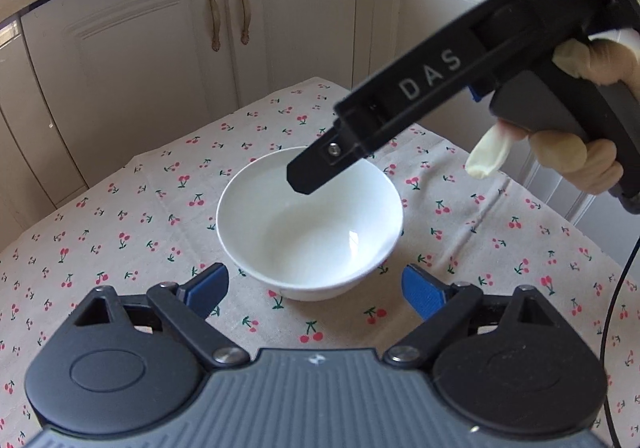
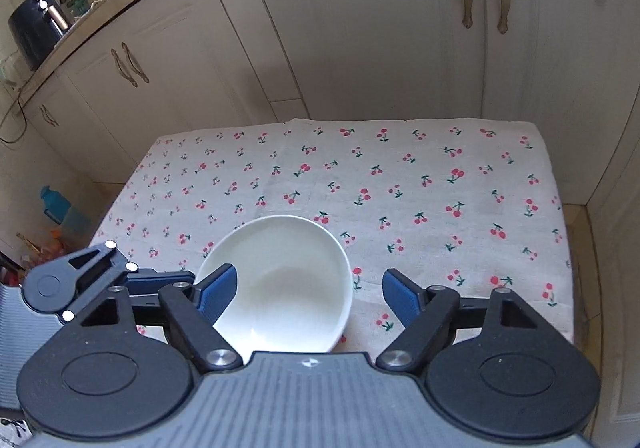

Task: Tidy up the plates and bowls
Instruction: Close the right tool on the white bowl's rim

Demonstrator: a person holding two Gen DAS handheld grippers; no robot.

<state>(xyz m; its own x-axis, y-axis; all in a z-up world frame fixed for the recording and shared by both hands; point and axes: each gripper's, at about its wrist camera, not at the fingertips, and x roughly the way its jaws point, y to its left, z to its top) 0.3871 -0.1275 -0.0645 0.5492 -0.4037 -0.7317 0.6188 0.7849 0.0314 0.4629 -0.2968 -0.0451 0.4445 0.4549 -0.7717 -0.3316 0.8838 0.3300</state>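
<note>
Nearest the right wrist camera, the right tool (image 2: 310, 294) stands partly open over the white bowl (image 2: 280, 288), straddling its right-hand wall: the left blue pad (image 2: 218, 292) hangs inside the bowl close to the inner left side, while the right blue pad (image 2: 400, 298) sits outside, apart from the rim with bare cloth between. No pad presses on the porcelain, so this tool holds nothing. From the left wrist view, the left tool (image 1: 316, 290) is also partly open and empty, its two blue pads set wider than the bowl's (image 1: 310, 221) near side and just short of it; the bowl lies straight ahead and a little below, centred between the pads. The right tool's (image 1: 304, 177) black finger reaches in from the upper right and dips over the bowl's far rim, with the person's gloved hand (image 1: 576, 119) on its grip. The bowl is round, so no long axis matters; what counts is which wall sits between the jaws, and the right tool is judged nearer to a rim pinch. The bowl stands upright and empty on the cherry-print cloth covering the worktop (image 2: 440, 187). Beyond it are cream cabinet doors (image 2: 380, 27) with aged handles. No plates are in view.
</note>
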